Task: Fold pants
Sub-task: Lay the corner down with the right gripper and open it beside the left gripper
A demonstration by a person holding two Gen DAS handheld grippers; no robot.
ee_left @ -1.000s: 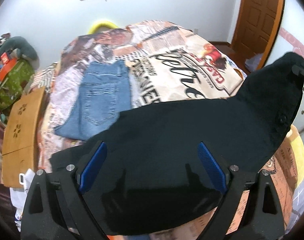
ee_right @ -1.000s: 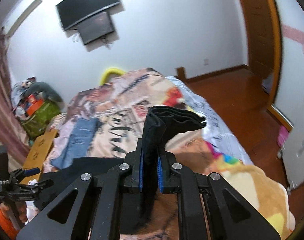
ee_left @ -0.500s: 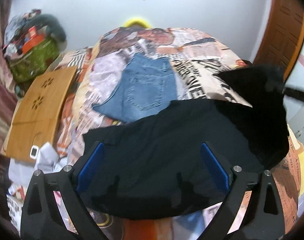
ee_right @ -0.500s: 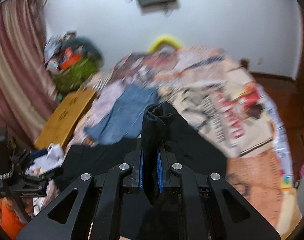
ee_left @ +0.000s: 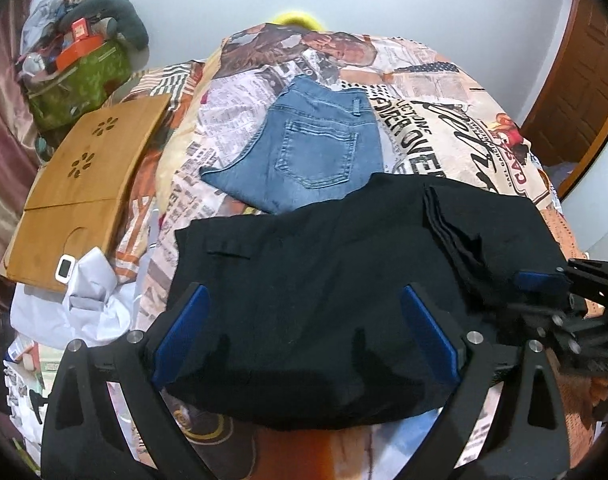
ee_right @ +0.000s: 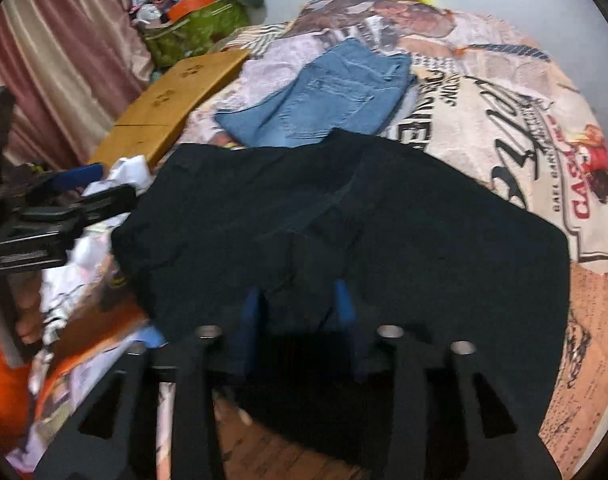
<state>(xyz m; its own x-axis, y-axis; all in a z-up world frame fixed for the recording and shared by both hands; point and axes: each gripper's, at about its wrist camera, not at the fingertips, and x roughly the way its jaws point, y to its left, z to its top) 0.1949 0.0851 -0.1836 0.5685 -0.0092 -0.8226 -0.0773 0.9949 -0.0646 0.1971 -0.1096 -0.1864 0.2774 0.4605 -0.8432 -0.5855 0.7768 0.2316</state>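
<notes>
The black pants (ee_left: 324,264) lie folded over on the printed bedspread (ee_left: 444,128), near the bed's front edge; they also fill the right wrist view (ee_right: 364,220). My left gripper (ee_left: 304,332) is open, its blue pads wide apart just above the pants' near edge. My right gripper (ee_right: 297,312) has its pads parted over the black cloth, which lies loose on the bed between them. It shows at the right of the left wrist view (ee_left: 544,284), at the pants' right end.
Folded blue jeans (ee_left: 316,152) lie on the bed beyond the black pants. A wooden lap tray (ee_left: 79,184) sits at the left. White crumpled paper (ee_left: 91,292) lies beside it. A green bag (ee_left: 79,80) with clutter stands at the back left. A door (ee_left: 576,92) is at the right.
My right gripper carried the raised pants end leftward and down onto the rest, then opened. The pants now lie flat and doubled. My left gripper stayed open.
</notes>
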